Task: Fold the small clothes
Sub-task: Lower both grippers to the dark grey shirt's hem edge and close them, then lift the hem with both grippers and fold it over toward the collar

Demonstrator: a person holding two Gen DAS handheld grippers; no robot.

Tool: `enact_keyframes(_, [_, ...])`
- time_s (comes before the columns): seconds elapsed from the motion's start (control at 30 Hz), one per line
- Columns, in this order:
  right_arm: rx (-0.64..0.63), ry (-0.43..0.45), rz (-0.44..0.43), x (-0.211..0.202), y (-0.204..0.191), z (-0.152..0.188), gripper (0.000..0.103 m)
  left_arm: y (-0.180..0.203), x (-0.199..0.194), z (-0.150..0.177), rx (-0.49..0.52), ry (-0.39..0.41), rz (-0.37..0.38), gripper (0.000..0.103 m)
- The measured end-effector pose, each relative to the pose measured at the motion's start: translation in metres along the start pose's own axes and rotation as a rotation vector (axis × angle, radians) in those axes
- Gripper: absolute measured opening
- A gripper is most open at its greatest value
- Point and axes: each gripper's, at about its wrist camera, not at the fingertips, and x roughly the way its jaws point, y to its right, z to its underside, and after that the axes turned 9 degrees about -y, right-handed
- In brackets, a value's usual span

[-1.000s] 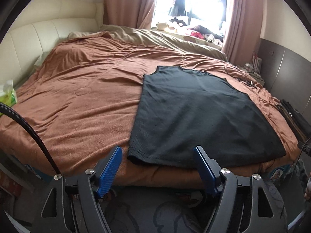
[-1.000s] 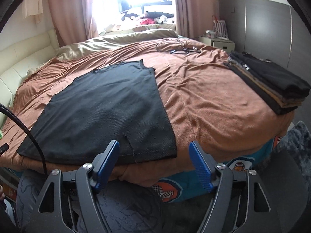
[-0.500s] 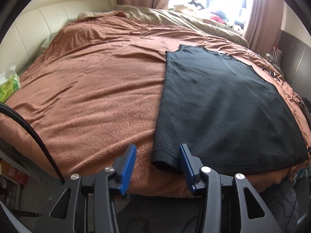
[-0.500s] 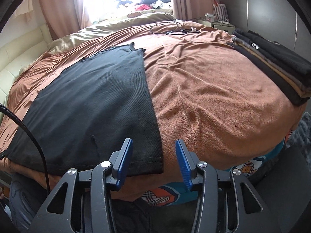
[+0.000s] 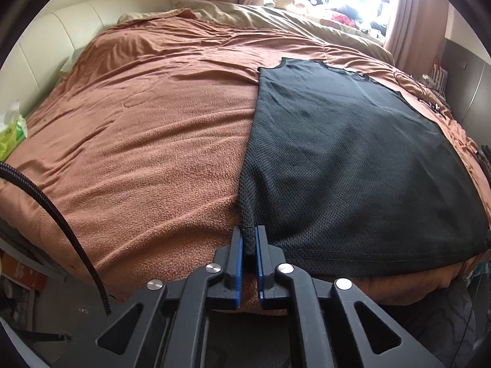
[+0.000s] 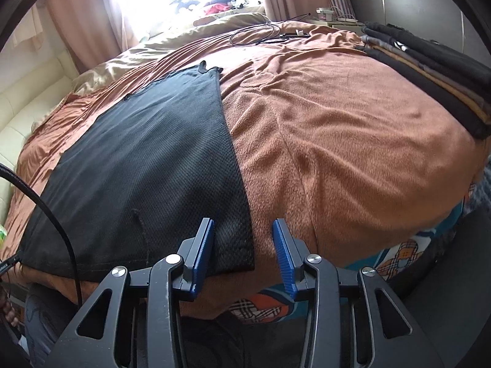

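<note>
A black mesh sleeveless top (image 5: pixel 346 153) lies flat on the brown bed cover (image 5: pixel 147 141), hem toward me. My left gripper (image 5: pixel 249 239) is shut on the top's near left hem corner. In the right wrist view the same top (image 6: pixel 153 165) fills the left half. My right gripper (image 6: pixel 242 236) is open, its blue pads (image 6: pixel 204 245) straddling the near right hem corner, which lies on the cover between them.
A stack of folded dark clothes (image 6: pixel 429 61) sits at the bed's right edge. A coiled cable (image 6: pixel 254 35) lies at the far side. A green tissue pack (image 5: pixel 10 135) sits at the left. A cream headboard (image 5: pixel 61 40) and curtains stand behind.
Both grippers moved forward to the hem. The left one closed from wide open onto the left corner. The right one narrowed around the right corner but stays open.
</note>
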Motion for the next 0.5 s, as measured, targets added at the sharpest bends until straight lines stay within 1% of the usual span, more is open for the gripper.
enact_keyframes(0.03, [0.002, -0.001, -0.003, -0.001, 0.0, 0.0, 0.035, -0.001, -0.001, 0.0, -0.007, 0.002, 0.004, 0.006])
enact_keyframes(0.1, [-0.007, -0.006, -0.001, 0.0, -0.003, 0.001, 0.019, -0.002, -0.004, 0.001, -0.012, 0.009, 0.006, 0.006])
enact_keyframes(0.17, [-0.011, -0.011, -0.005, -0.002, -0.002, -0.002, 0.008, -0.003, -0.01, 0.002, -0.016, 0.023, 0.01, 0.005])
enact_keyframes(0.2, [-0.007, -0.011, -0.013, -0.005, -0.001, -0.003, 0.004, -0.003, -0.012, 0.002, -0.017, 0.032, 0.01, 0.005])
enact_keyframes(0.27, [0.0, 0.001, -0.051, -0.013, 0.001, -0.004, 0.004, -0.005, -0.021, 0.002, -0.025, 0.052, 0.018, 0.005])
enact_keyframes(0.5, [-0.053, 0.079, -0.057, -0.055, -0.003, 0.002, 0.003, -0.008, -0.051, 0.01, -0.025, 0.113, 0.035, 0.005])
